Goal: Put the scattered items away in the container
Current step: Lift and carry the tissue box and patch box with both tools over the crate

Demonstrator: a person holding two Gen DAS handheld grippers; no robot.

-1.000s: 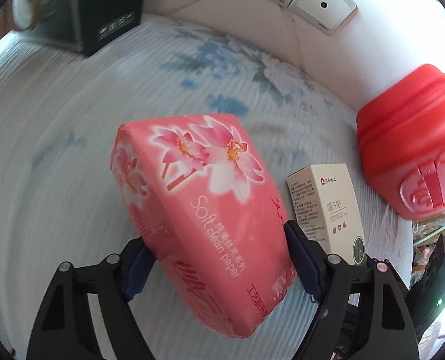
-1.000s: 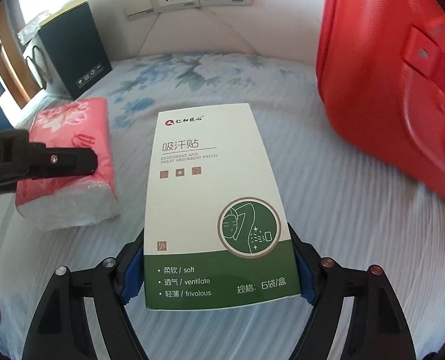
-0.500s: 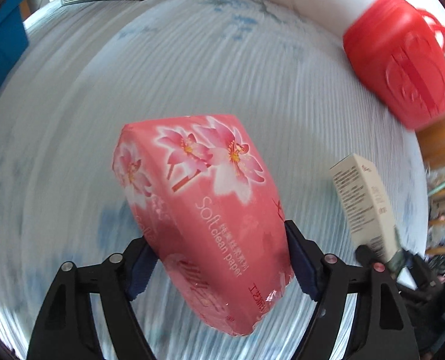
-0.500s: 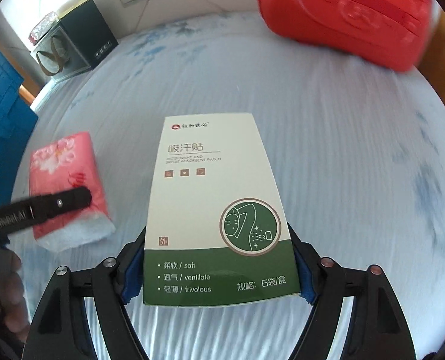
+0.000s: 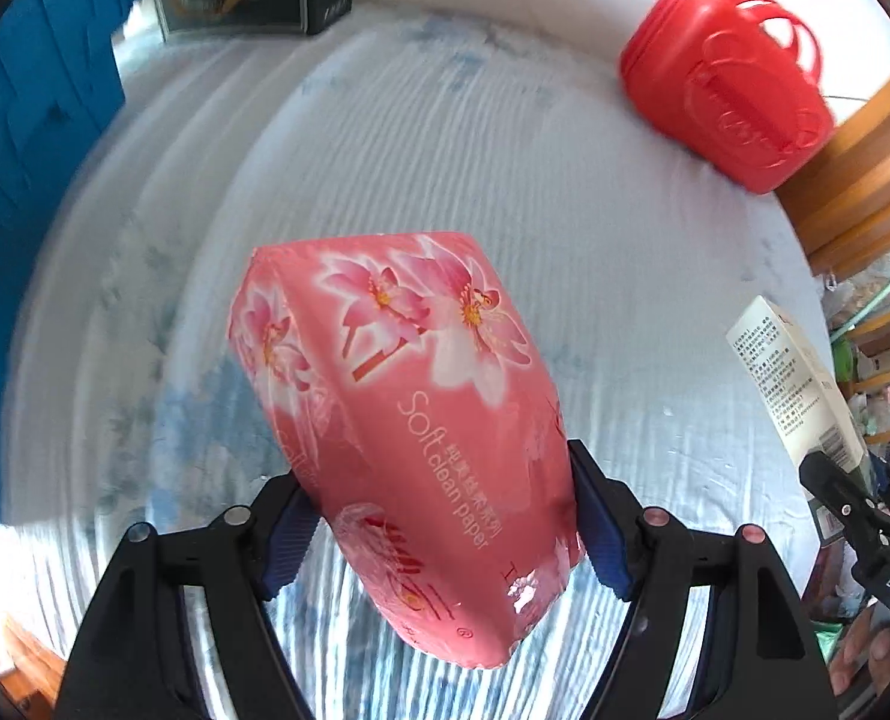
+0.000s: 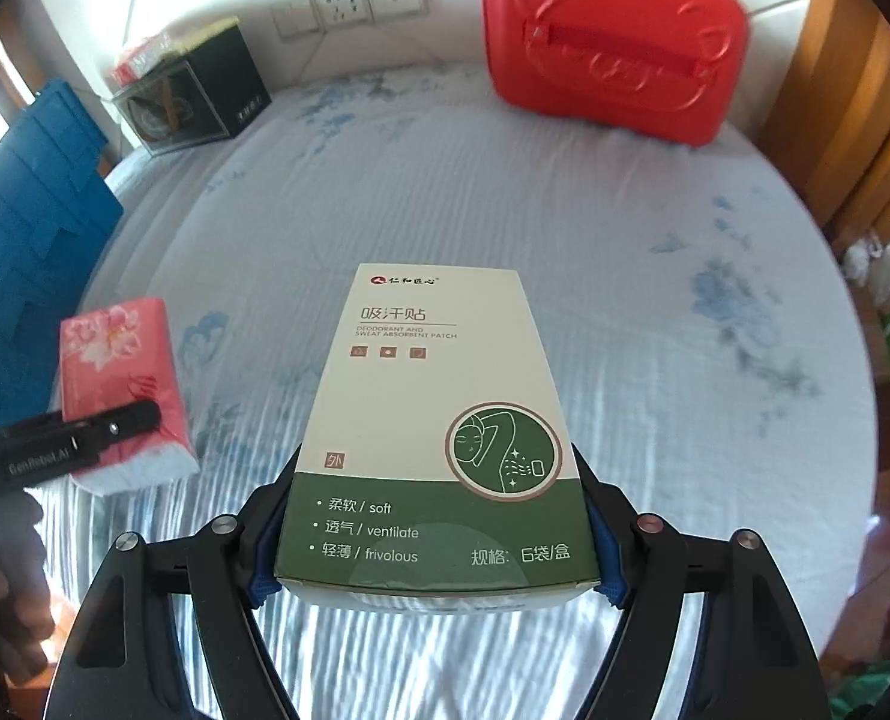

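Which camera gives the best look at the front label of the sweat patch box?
The right wrist view: the sweat patch box sits centred between the right gripper fingers, printed front fully readable. The left wrist view catches only its text-covered back at the right edge.

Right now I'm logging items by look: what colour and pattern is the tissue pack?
Pink with printed pink-and-white flowers; the tissue pack shows best in the left wrist view.

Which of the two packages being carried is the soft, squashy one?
The pink tissue pack with flowers, clamped in the left gripper. The green-and-cream patch box in the right gripper is stiff cardboard.
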